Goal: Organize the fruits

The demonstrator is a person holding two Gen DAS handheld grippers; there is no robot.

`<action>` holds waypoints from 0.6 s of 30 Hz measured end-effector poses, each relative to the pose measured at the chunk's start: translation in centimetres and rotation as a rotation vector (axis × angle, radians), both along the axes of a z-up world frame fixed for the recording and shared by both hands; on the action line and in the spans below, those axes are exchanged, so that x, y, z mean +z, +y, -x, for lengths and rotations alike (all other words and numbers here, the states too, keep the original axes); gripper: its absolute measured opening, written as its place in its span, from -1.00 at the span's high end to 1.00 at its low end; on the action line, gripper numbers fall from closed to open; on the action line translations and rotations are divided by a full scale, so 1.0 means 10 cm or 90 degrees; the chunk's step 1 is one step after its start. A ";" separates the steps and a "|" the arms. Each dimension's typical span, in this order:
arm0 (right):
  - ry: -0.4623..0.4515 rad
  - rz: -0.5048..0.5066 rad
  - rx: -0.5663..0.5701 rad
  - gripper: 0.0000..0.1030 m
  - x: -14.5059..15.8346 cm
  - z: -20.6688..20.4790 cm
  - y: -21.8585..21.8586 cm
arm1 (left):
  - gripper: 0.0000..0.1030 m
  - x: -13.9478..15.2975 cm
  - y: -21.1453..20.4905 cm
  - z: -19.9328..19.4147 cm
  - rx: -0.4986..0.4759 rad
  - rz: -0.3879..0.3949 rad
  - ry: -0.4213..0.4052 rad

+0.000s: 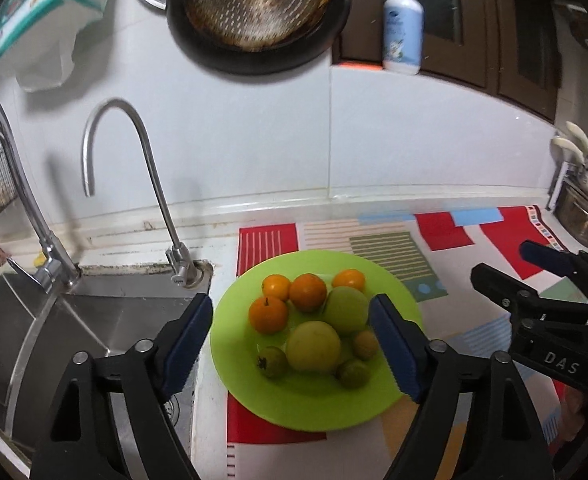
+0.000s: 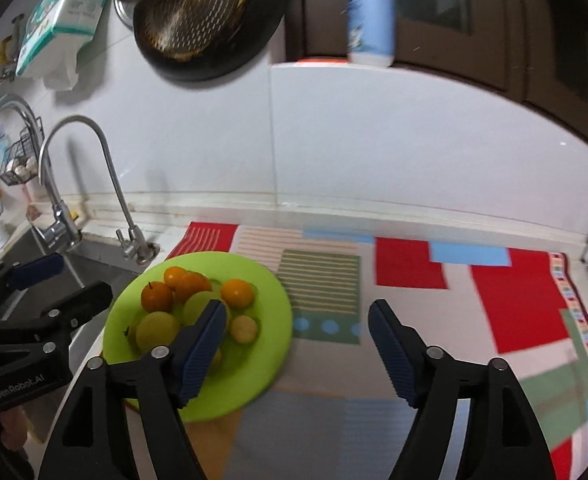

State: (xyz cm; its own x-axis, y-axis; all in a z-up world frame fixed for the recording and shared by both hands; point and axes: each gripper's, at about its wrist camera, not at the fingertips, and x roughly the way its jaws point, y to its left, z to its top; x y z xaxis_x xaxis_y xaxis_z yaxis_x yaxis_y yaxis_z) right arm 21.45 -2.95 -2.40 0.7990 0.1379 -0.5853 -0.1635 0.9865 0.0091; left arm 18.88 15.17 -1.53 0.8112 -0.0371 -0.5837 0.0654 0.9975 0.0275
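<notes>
Hovering over fruit plate [image 1: 397, 300], both grippers [image 1: 290, 344] wide, empty.

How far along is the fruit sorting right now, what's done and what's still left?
Done: all the visible fruit sits on the green plate, oranges grouped at the back, green fruits in front. In hand: nothing; the left gripper and right gripper are both open and empty. Left: no fruit shows on the mat, so little seems to remain.

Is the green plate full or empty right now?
Full: the green plate holds four orange fruits and several greenish ones.
</notes>
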 end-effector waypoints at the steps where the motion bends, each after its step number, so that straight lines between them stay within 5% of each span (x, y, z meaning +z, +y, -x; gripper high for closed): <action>1: -0.008 0.003 -0.010 -0.53 0.04 0.09 -0.03 | -0.63 0.02 -0.02 0.05 -0.002 -0.003 -0.005; 18: -0.060 -0.004 -0.049 -0.66 0.36 1.20 -0.43 | -0.86 0.28 -0.36 1.06 0.005 -0.007 -0.055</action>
